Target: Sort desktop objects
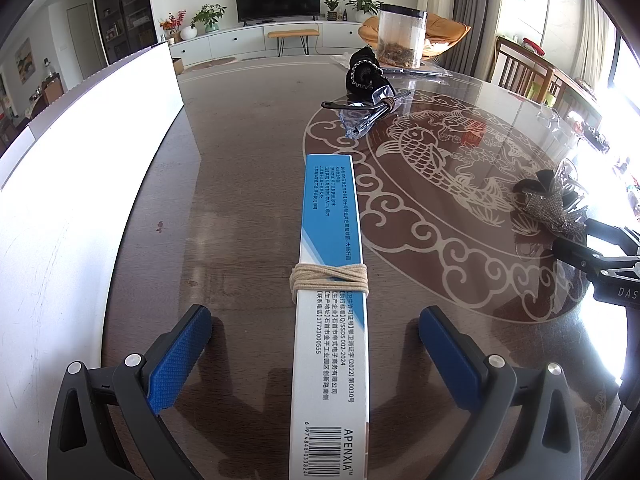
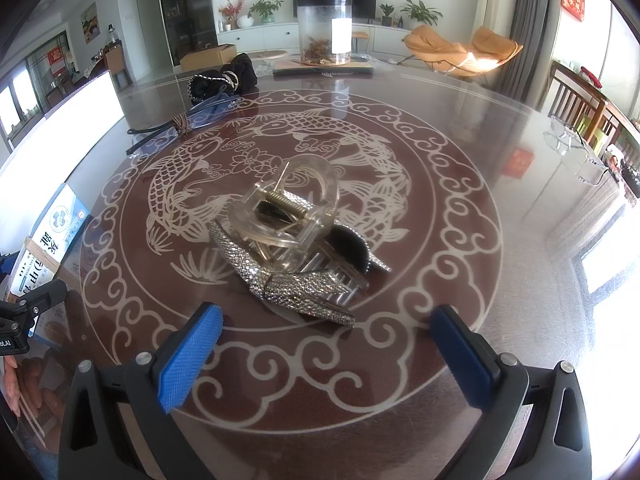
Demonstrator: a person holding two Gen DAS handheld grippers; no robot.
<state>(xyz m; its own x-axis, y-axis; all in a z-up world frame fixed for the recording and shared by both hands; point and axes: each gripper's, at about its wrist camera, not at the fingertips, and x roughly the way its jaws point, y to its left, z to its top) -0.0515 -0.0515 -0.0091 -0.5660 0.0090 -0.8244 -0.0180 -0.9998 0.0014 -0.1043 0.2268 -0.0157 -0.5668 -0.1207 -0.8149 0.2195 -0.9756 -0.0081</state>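
With my left fingers (image 1: 316,354) spread wide around the long blue-and-white cardboard box (image 1: 330,300) lying on the glossy worktop (image 1: 248,160), closing off-centre could skid it aside, my right fingers (image 2: 326,350) likewise open.

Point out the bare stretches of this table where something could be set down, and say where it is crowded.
Bare tabletop lies between the white panel and the long blue-and-white carton tied with string, and right of the clear hair claw with its rhinestone clips toward the clear glasses. It is crowded at the far end, around the black scrunchies, blue-tinted glasses and clear jar.
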